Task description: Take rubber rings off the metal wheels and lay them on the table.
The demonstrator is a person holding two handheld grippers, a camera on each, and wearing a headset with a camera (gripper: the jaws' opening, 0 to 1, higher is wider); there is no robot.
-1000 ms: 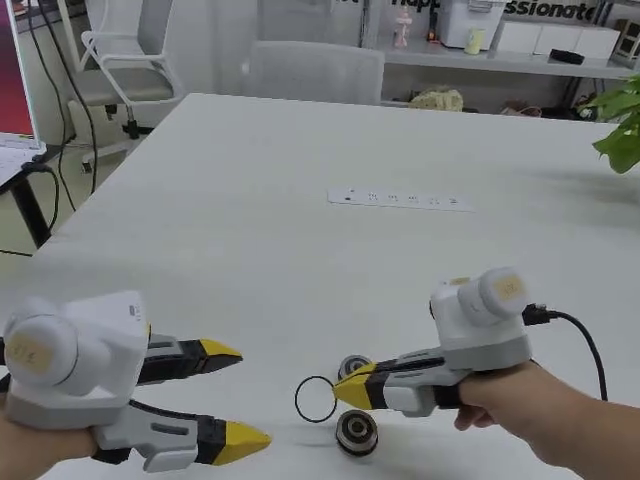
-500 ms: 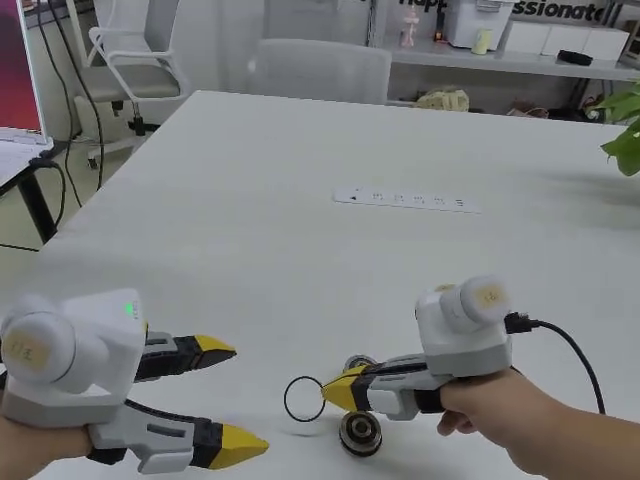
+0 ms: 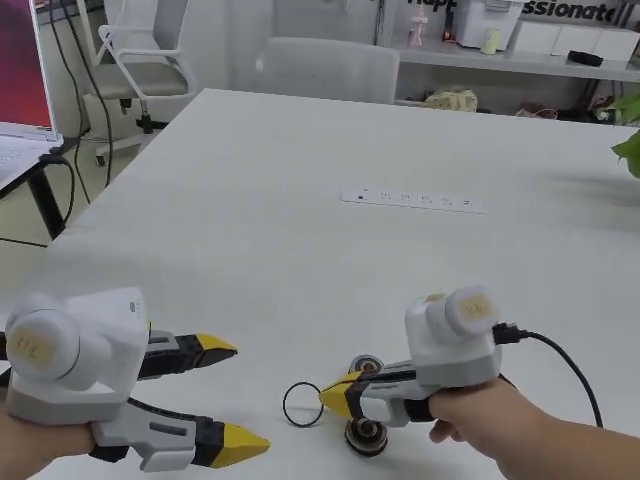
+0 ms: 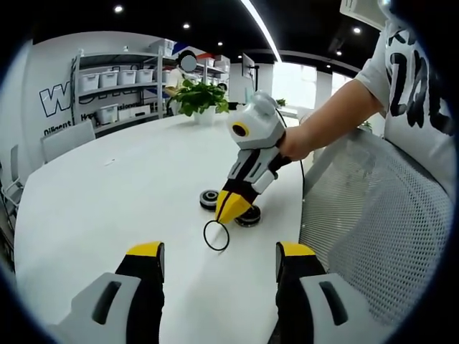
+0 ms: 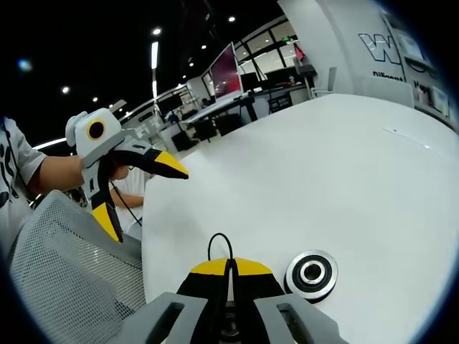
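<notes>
A thin black rubber ring (image 3: pixel 302 405) sticks out from the yellow tips of my right gripper (image 3: pixel 327 398), which is shut on its edge low over the white table (image 3: pixel 300 220). In the right gripper view the ring (image 5: pixel 220 246) rises just past the closed tips of that gripper (image 5: pixel 229 264). Two metal wheels lie right of the tips: one (image 3: pixel 366 365) behind the gripper, one (image 3: pixel 367 436) in front of it. My left gripper (image 3: pixel 232 394) hovers open at the near left, pointing at the ring (image 4: pixel 215 235), with nothing between its fingers.
A white power strip (image 3: pixel 413 200) lies mid-table. A grey chair (image 3: pixel 325 70) stands at the far edge, a plant (image 3: pixel 630 150) at the right. A black cable (image 3: pixel 560 360) trails from the right gripper. The table's left edge drops to the floor.
My right gripper has carried the ring a little to the left, away from the two wheels. The left gripper has hardly moved. The head camera has shifted slightly.
</notes>
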